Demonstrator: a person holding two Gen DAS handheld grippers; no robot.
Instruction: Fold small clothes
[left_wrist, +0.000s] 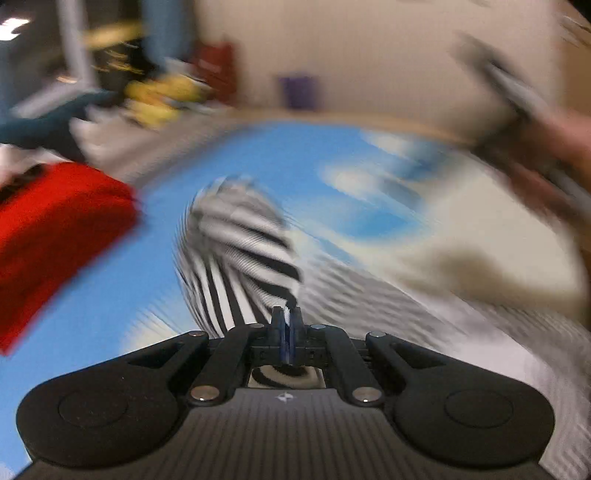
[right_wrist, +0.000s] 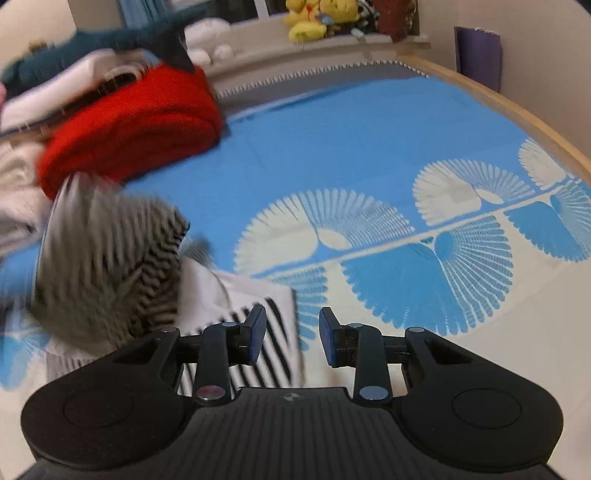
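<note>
Black tongs fill the foot of both views. Left tongs (left_wrist: 286, 314) first: jaws pinched right together on a thin white edge of the striped garment (left_wrist: 236, 254), which bunches up from the tips toward twelve o'clock in a black-and-white swirl, smeared by blur. At nine o'clock from it sits a red folded cloth (left_wrist: 55, 236) on the blue bedspread (left_wrist: 258, 166). Up at two o'clock, a blurred hand (left_wrist: 546, 155) with something dark, too smeared to name. Over to the right view: right tongs (right_wrist: 293, 334) stand partly open, blue pads (right_wrist: 258, 332) apart, nothing between them, hovering over the bedspread (right_wrist: 332, 147) with its white fan pattern. Striped garment (right_wrist: 110, 266) rises as a blurred heap at nine o'clock from the tips, its lower striped panel (right_wrist: 273, 343) lying flat just beside the left pad, partly behind it. Red cloth (right_wrist: 129, 136) sits at eleven o'clock beyond the heap, with a dark teal garment (right_wrist: 92, 44) and white cloth piled behind. Yellow plush toys (right_wrist: 317, 16) line the far ledge at twelve o'clock.
</note>
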